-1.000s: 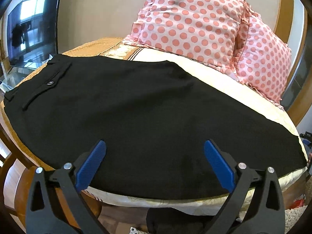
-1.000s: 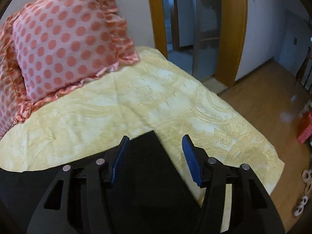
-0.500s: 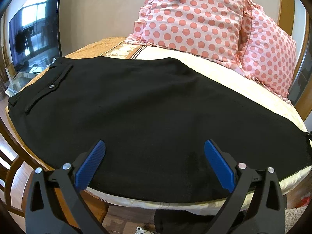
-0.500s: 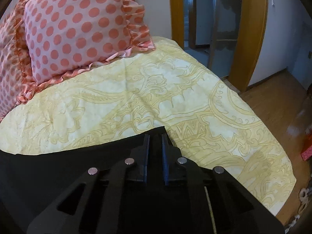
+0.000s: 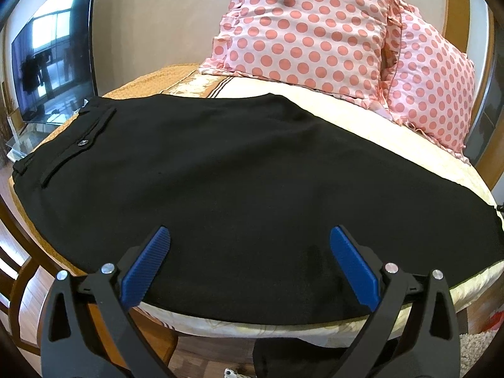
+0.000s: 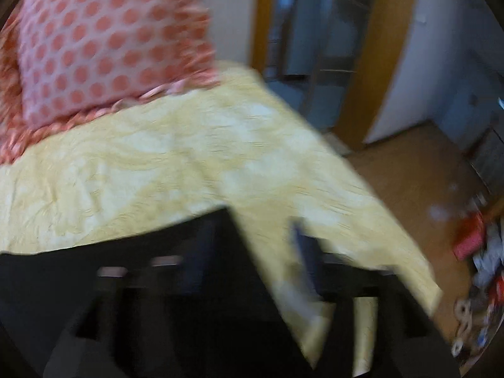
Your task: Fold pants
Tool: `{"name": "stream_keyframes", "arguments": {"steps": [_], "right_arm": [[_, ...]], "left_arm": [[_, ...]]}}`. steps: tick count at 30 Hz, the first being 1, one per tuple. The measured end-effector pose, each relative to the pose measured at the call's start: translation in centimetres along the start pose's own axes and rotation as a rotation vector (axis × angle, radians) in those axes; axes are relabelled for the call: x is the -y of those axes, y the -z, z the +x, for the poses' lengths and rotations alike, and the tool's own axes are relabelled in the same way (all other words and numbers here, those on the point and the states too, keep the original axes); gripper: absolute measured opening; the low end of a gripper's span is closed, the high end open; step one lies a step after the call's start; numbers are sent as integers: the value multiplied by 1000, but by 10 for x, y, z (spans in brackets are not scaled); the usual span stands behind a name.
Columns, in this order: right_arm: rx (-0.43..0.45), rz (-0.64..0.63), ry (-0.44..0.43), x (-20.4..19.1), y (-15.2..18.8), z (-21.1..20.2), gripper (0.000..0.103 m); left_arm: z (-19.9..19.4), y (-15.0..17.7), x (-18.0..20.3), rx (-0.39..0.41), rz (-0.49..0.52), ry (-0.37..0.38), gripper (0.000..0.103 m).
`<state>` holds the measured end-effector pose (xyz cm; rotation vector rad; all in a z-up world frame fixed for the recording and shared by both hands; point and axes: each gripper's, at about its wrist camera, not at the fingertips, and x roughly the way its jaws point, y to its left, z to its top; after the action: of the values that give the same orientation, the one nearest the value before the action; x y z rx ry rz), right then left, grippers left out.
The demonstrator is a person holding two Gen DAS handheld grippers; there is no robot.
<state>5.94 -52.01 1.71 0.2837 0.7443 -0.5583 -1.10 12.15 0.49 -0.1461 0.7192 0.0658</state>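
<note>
**Pants flat on bed, both grippers apart**

While the black pants (image 5: 239, 189) lie spread flat across the yellow bedspread (image 6: 176, 163), the left gripper (image 5: 250, 267) hovers at their near edge, blue pads wide apart, gripping nothing. Waistband sits at the left, near the TV (image 5: 47, 60). Two polka-dot pillows (image 5: 302, 31) sit behind. Right wrist view is motion-blurred: right gripper (image 6: 249, 252) appears spread over the hem corner, nothing visibly clamped.

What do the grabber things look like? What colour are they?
The left gripper has black plastic arms with triangle-shaped holes, silver screws, and ridged blue pads on its fingers. The right gripper is blurry, but looks black with blue pads too.
</note>
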Motion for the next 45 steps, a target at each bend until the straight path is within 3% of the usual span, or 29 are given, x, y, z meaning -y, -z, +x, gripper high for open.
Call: {"name": "stream_keyframes", "arguments": {"steps": [6, 9, 13, 17, 20, 22, 23, 24, 26, 28, 31, 36, 39, 40, 43, 45], "right_arm": [[13, 324, -68, 71, 51, -40, 71], [-25, 414, -126, 82, 81, -46, 60], [-6, 437, -199, 70, 103, -62, 54], [-12, 423, -386, 41, 119, -66, 51], [28, 385, -375, 30, 120, -65, 48], [51, 453, -391, 36, 120, -59, 33], [60, 497, -401, 42, 120, -53, 17], [67, 511, -408, 43, 120, -50, 8], [75, 495, -393, 41, 119, -49, 6], [121, 445, -396, 32, 110, -58, 6], [211, 329, -469, -5, 88, -88, 6], [286, -2, -790, -137, 70, -143, 6], [173, -234, -1010, -237, 105, -155, 5], [122, -297, -1040, -262, 119, -153, 5], [-88, -522, -1034, -334, 187, -131, 5], [-163, -557, -1034, -351, 216, -121, 5]], "left_arm": [[0, -2, -3, -6, -1, 24, 101], [0, -1, -2, -10, 12, 25, 101], [1, -1, -1, -15, 31, 22, 101], [3, -2, 0, -19, 33, 21, 101], [4, -3, 0, -21, 24, 25, 101], [3, -3, -1, -19, 15, 33, 101], [3, -3, -2, -17, 11, 40, 101], [2, -3, -3, -15, 8, 46, 101], [2, -3, -4, -13, 0, 55, 101], [2, -4, -5, -14, -5, 58, 101], [2, -4, -5, -9, -7, 60, 101], [2, -4, -4, 2, -21, 48, 101], [-3, -6, -8, 5, -59, 70, 100], [-7, -8, -12, 7, -82, 90, 98], [-29, -10, -34, 60, -151, 92, 98], [-46, -11, -53, 106, -187, 44, 98]]}}
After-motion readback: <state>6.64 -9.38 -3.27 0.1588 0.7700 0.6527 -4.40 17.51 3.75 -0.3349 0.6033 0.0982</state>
